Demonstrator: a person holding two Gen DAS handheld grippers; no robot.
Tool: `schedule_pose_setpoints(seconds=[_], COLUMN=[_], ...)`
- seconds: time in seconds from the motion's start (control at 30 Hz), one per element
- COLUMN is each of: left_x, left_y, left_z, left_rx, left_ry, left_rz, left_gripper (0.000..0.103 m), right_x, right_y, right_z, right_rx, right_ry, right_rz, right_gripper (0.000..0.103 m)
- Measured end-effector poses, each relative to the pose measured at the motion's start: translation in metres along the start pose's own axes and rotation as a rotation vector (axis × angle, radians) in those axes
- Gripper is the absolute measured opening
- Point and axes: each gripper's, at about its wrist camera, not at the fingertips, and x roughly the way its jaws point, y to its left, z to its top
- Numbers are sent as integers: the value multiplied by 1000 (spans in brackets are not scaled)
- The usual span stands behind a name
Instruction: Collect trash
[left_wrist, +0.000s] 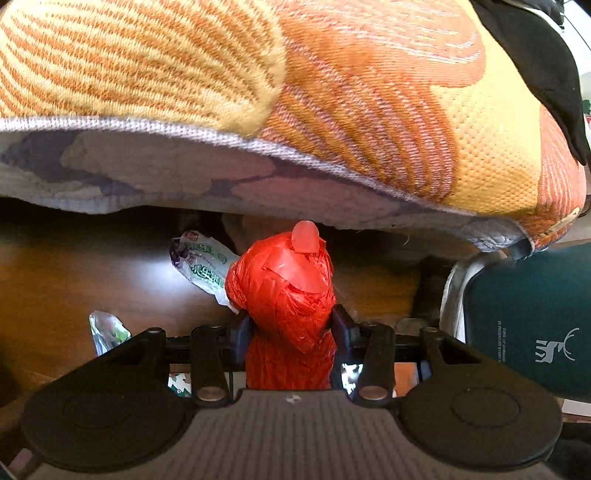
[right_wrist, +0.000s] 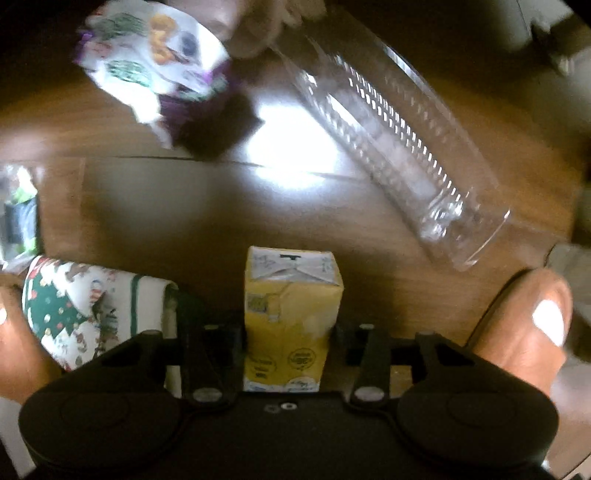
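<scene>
Left gripper (left_wrist: 290, 325): jaws clenched on a crumpled red plastic bag (left_wrist: 282, 291), held upright between them, its top ending in a pale pink rounded tab. Just behind the bag, a white printed plastic wrapper with green and purple letters (left_wrist: 201, 267) lying on the brown wooden floor (left_wrist: 74, 266). Lower left, a small silvery foil wrapper (left_wrist: 107, 328), well apart from the bag. Above, the edge of an orange and yellow woven cushion (left_wrist: 258, 92) hanging over the scene; at the right, a dark green bin with a white deer logo (left_wrist: 532, 321).

Right gripper (right_wrist: 290, 332): jaws grasping a small yellow drink carton (right_wrist: 291, 314), upright, folded top facing forward. Beyond it, on the floor, a clear ribbed plastic tray (right_wrist: 399, 147) lying diagonal, and a white colourful printed bag (right_wrist: 155, 62) at the upper left, somewhat blurred. At the left, a white and green patterned cloth (right_wrist: 85, 314) near the jaws.

Probably carrying both pieces toward the bin. To do well: keep both grips firm, since the thin bag may slip or tear; bring each piece fully over the bin opening before releasing; avoid brushing the cushion edge. Several items not yet collected.
</scene>
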Motion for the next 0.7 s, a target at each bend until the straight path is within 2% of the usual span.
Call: schedule_pose_setpoints(seconds=[0.3, 0.5, 0.7], left_x=[-18, -36, -64], left_y=[-9, -20, -37], left_z=[-2, -3, -16], left_rx=[44, 79, 118], left_ry=[-68, -121, -202], left_rz=[-4, -21, -33], left_gripper=[44, 44, 44], right_x=[-73, -148, -237], right_y=[1, -1, -10], right_z=[-9, -10, -33], right_rx=[19, 42, 59], right_ry=[-145, -283, -435], right_rz=[-11, -7, 14], right_gripper=[43, 43, 42])
